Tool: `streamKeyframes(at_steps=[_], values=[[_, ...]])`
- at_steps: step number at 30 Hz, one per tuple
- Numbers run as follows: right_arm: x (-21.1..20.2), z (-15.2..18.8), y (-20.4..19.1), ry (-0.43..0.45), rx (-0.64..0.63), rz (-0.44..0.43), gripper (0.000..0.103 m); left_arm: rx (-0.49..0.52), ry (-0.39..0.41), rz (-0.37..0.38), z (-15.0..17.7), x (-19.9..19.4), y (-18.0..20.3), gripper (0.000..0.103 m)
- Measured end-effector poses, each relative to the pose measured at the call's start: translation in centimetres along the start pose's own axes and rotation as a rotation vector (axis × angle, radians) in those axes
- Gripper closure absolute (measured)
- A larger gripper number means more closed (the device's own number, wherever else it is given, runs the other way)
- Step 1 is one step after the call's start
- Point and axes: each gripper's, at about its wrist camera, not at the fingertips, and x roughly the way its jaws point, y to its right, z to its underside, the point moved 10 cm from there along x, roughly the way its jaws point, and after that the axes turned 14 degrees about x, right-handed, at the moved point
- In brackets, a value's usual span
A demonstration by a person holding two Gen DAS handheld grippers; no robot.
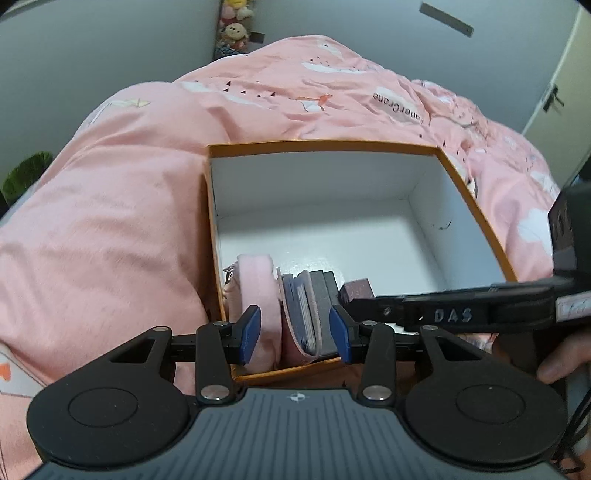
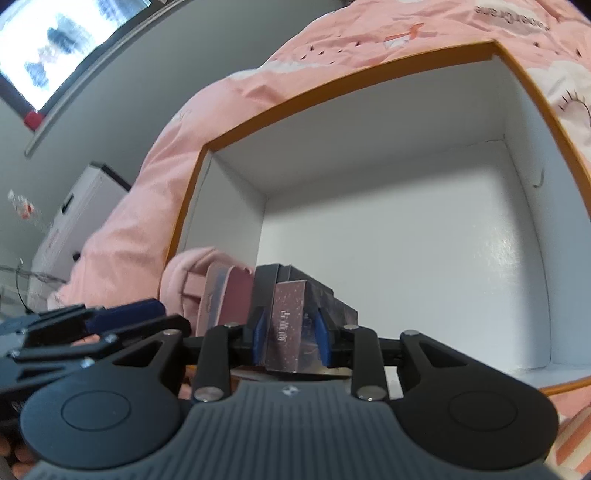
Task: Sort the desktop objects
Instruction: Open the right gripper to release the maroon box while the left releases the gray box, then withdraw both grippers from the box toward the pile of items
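Note:
An orange-rimmed white box [image 1: 325, 142] [image 2: 332, 85] sits on a pink bedspread. In its near left corner stand a pink pouch [image 1: 258, 284] [image 2: 188, 273], a pink card wallet [image 1: 301, 310] [image 2: 232, 295], a dark box [image 1: 325, 291] [image 2: 295, 277] and a small maroon box [image 1: 358, 288] [image 2: 286, 325]. My left gripper [image 1: 295, 332] hangs open over the pouch and wallet, its pads not pressing them. My right gripper [image 2: 290, 332] stands open around the maroon box, which rests against the dark box. One of the right gripper's fingers [image 1: 443, 308] crosses the left wrist view.
The pink bedspread [image 1: 110, 221] surrounds the box on all sides. A person's hand [image 1: 561, 365] holds the right gripper. Plush toys [image 1: 236, 29] and a door [image 1: 554, 92] lie beyond; a white cabinet [image 2: 74, 210] and a screen [image 2: 55, 48] are at the left.

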Motion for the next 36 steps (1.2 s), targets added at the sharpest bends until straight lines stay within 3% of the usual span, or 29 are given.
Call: streamKeyframes(at_steps=[5,14,19,26,30,36], values=[[0.8,0.1,-0.1,-0.001,-0.024,0.039,0.069,-0.01,0.02,0.006,-0.2,-0.1,-0.3,0.055],[0.9,0.0,0.4,-0.008,-0.009,0.019,0.067,-0.019,0.049,0.047,-0.2,-0.2,0.2,0.055],[-0.2,-0.4,0.0,0.045,-0.054,0.03,0.066,0.006,0.075,0.06,-0.5,-0.9,1.2,0.055],[-4.0,-1.2,0.1,0.152,-0.121,0.016,0.05,0.067,0.111,0.091,-1.4,-2.7,3.6,0.055],[-6.5,-1.2,0.5,0.205,-0.139,0.004,0.051,0.104,0.108,0.126,-1.4,-3.2,5.3,0.055],[-9.5,-0.2,2.2,0.276,-0.188,0.069,0.052,0.14,0.085,0.199,-0.8,-3.4,7.7,0.055]])
